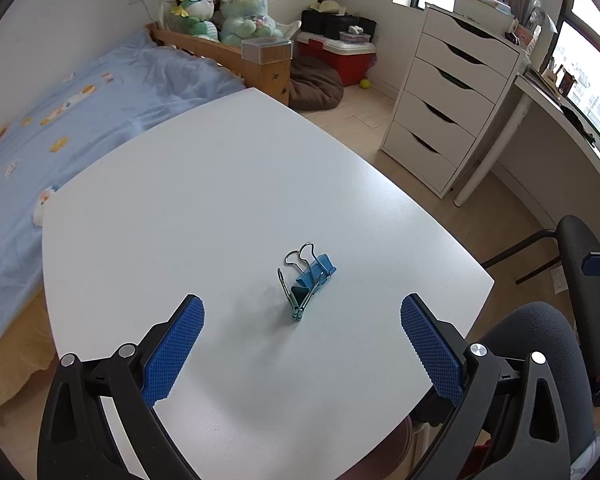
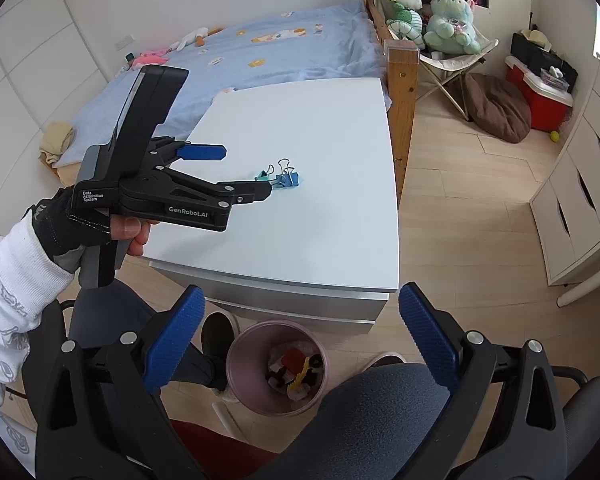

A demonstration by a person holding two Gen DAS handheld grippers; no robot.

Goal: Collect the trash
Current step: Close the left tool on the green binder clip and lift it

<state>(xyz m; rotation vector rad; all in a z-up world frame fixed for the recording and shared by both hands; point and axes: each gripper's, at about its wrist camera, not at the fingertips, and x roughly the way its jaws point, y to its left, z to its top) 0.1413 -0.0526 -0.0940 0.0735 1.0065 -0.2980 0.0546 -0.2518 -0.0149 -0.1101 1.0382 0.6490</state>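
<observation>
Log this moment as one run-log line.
task: collect trash | left gripper: open, nearing binder clips on white table | right gripper: open, above pink bin | nothing held

Two clips [image 1: 309, 280] lie touching near the middle of the table [image 1: 220, 200], just ahead of the left gripper [image 1: 302, 316], which hangs over the table's near part. The bin [image 2: 276, 368] stands on the floor below the table's near edge, under the right gripper [image 2: 298, 308], with scraps [image 2: 296, 374] in it. The bed [image 2: 260, 52] lies beyond the table's far side.
</observation>
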